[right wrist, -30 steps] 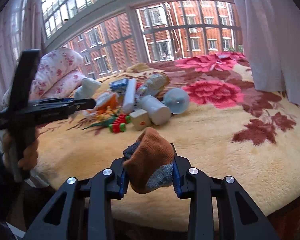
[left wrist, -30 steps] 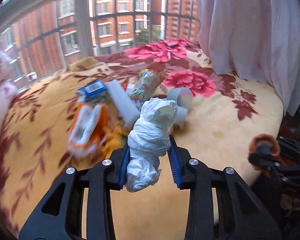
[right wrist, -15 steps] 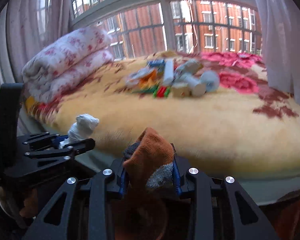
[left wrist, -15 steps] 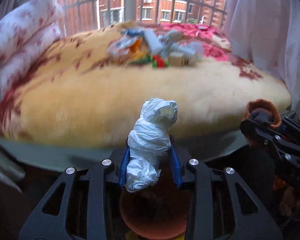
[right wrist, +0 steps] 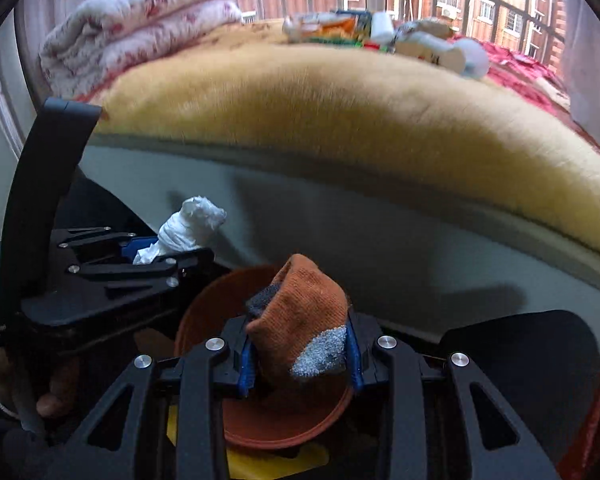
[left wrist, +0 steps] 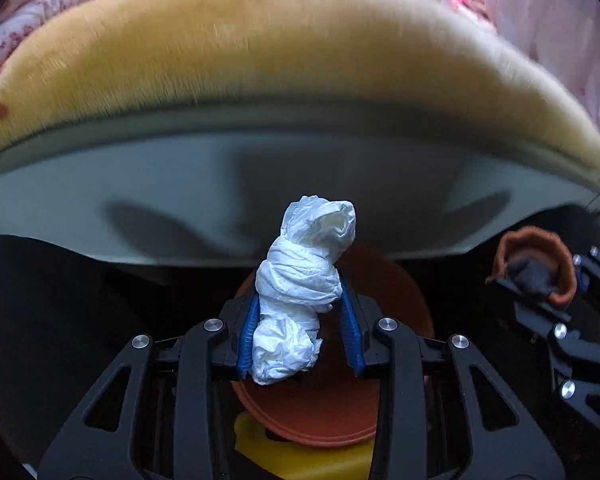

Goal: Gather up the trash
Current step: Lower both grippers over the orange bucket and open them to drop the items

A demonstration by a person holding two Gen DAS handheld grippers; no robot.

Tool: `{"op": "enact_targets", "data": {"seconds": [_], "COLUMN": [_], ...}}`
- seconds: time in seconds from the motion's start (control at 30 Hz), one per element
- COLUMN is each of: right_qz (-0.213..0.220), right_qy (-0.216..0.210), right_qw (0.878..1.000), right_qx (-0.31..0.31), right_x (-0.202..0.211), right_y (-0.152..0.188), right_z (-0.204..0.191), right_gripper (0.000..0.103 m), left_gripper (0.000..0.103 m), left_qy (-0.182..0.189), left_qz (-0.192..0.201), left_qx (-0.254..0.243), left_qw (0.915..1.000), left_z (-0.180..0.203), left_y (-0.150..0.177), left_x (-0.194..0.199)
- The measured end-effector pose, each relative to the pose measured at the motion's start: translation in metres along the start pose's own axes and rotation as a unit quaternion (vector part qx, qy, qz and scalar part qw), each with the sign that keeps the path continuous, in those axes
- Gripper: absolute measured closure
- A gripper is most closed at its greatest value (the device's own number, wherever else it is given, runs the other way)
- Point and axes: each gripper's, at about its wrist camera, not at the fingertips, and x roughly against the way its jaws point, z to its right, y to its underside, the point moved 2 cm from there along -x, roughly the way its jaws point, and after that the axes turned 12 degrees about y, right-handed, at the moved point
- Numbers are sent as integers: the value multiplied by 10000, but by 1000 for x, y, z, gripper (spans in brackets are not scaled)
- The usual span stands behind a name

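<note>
White crumpled tissue (left wrist: 305,280) sits clamped in the left hand-held gripper (left wrist: 300,320), and the right hand-held gripper (right wrist: 300,344) pinches an orange sock (right wrist: 300,316). Both now hang over a reddish-brown bin (left wrist: 319,420), having dropped from above the bed (right wrist: 339,120), where more trash (right wrist: 379,36) lies.

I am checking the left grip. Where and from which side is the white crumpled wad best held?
Hold the white crumpled wad at its narrow twisted waist, pads on its two flanks, as the left gripper does now. It stands upright and bulges above and below, so it probably cannot slip out over the brown bin.
</note>
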Motion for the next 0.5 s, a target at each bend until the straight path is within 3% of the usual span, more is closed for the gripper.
{"op": "enact_targets", "data": {"seconds": [0.17,0.4,0.47,0.5], "right_qz": [-442,-698,-737,-757], "right_qy": [-96,-193,-211,-216], "right_qw": [9989,9973,9970,9968], "right_qx": [80,89,105,115], "right_x": [-28,-43,-46,-46], "right_y": [8,10,8,8], "right_z": [-7,-7,-9,-9], "right_gripper": [68,65,52,48], "left_gripper": [69,66,51,36], "left_qy": [40,69,-47,-85], "left_qz": [-397,-624,-674,-689], "left_qx": [85,239,243,254], "left_qw": [9992,9977,9974,9973], "left_z": [-9,-17,-20,-19], "left_y": [9,11,10,10], "left_x": [-21,-31,-30,-30]}}
